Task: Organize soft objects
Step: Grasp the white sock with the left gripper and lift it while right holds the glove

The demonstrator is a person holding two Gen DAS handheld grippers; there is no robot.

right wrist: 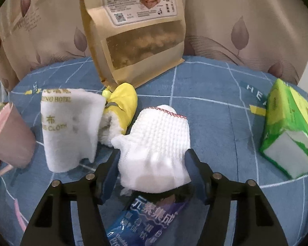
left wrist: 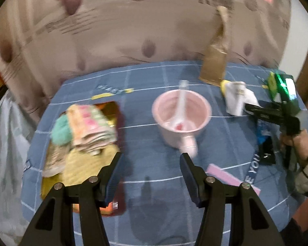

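Observation:
In the right wrist view a white knitted mitt (right wrist: 158,131) lies on the blue checked tablecloth (right wrist: 215,123). My right gripper (right wrist: 153,157) has its pads against both sides of the mitt's lower part. A white hotel cloth (right wrist: 69,127) stands folded to the left, with a yellow fleecy pouch (right wrist: 123,102) behind it. In the left wrist view my left gripper (left wrist: 152,164) hangs open over bare tablecloth, with nothing between its fingers. Just left of it a gold tray (left wrist: 110,107) holds a pile of folded cloths (left wrist: 88,125). The right gripper (left wrist: 250,108) shows at the far right.
A pink mug (left wrist: 180,112) with a spoon stands mid-table. A brown paper pouch (right wrist: 137,41) stands at the back and a green tissue pack (right wrist: 287,127) at the right. A blue packet (right wrist: 145,215) lies under my right gripper. Patterned curtain fabric hangs behind the table.

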